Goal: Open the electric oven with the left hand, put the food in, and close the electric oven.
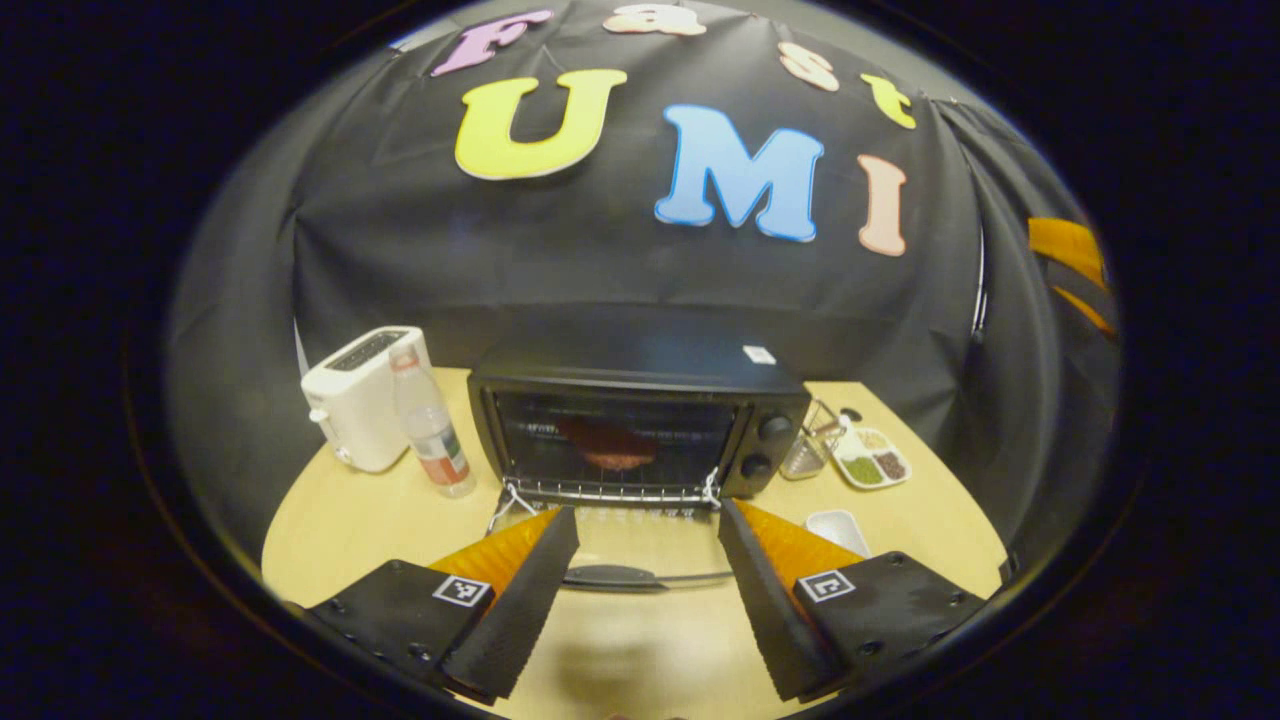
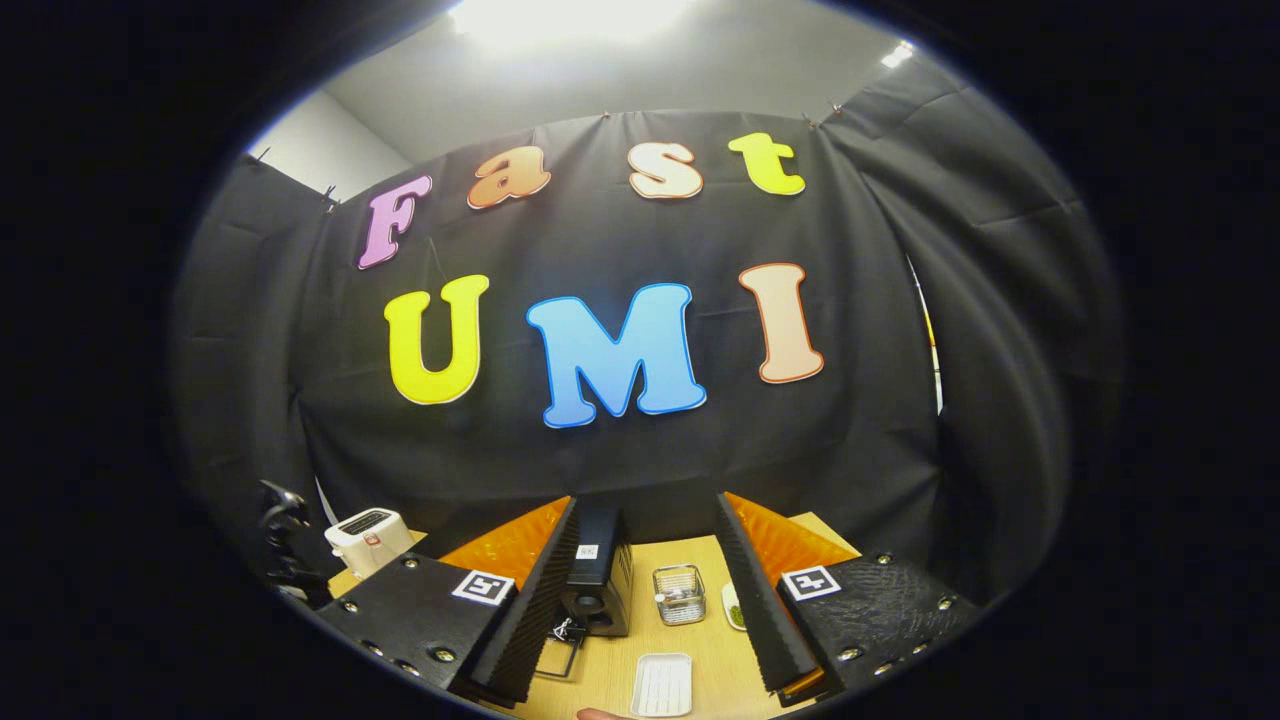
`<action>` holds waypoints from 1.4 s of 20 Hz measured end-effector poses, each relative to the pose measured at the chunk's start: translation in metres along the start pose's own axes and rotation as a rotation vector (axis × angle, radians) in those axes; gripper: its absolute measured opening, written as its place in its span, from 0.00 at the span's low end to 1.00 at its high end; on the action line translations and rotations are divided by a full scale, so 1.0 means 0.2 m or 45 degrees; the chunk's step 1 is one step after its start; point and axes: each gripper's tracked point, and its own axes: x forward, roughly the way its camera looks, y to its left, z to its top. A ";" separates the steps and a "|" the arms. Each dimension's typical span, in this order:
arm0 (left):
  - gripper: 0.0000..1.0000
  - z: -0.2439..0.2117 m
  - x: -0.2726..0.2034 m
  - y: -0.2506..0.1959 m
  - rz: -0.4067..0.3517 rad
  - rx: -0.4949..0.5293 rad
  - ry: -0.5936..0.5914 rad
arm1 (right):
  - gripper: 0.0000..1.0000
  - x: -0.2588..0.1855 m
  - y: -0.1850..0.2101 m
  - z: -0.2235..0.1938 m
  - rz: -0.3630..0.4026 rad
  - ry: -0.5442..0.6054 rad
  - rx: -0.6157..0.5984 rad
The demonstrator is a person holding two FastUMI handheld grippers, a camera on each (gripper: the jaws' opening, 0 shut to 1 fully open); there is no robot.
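The black electric oven (image 1: 640,385) stands at the middle of the wooden table with its glass door (image 1: 640,545) folded down flat and the door handle (image 1: 610,577) nearest me. A reddish-brown piece of food (image 1: 610,445) lies on the rack inside. My left gripper (image 1: 648,512) is open just above and in front of the lowered door, one finger on each side of it, holding nothing. My right gripper (image 2: 647,505) is open and empty, raised and tilted up toward the booth wall. Between its fingers the oven (image 2: 597,580) appears from the side.
A white toaster (image 1: 360,410) and a plastic bottle (image 1: 430,425) stand left of the oven. To its right are a glass container (image 1: 810,450), a divided dish (image 1: 872,458) of grains and a small white tray (image 1: 838,530). The tray (image 2: 663,685) lies below the right gripper.
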 end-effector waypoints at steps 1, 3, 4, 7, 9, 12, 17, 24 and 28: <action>0.94 -0.07 0.04 0.01 -0.001 0.001 0.048 | 0.82 0.00 -0.02 -0.01 -0.005 0.006 -0.002; 0.94 -0.19 0.09 0.04 0.005 0.000 0.120 | 0.82 -0.01 -0.04 -0.03 -0.018 0.020 -0.002; 0.96 -0.24 0.12 0.05 0.005 -0.008 0.164 | 0.82 -0.01 -0.06 -0.04 -0.026 0.029 -0.002; 0.97 -0.38 0.18 0.09 0.024 -0.026 0.271 | 0.82 -0.01 -0.09 -0.07 -0.047 0.055 -0.005; 0.94 -0.47 0.21 0.11 0.035 -0.002 0.345 | 0.82 0.00 -0.10 -0.08 -0.056 0.065 -0.012; 0.96 -0.59 0.25 0.17 0.068 0.035 0.453 | 0.82 0.01 -0.11 -0.10 -0.062 0.079 -0.019; 0.99 -0.70 0.34 0.16 0.047 0.003 0.576 | 0.82 0.02 -0.11 -0.10 -0.074 0.083 -0.018; 0.96 -0.74 0.43 0.16 0.030 0.014 0.641 | 0.82 0.05 -0.12 -0.11 -0.095 0.098 -0.022; 0.96 -0.74 0.46 0.17 0.029 0.011 0.666 | 0.82 0.06 -0.09 -0.11 -0.087 0.100 -0.026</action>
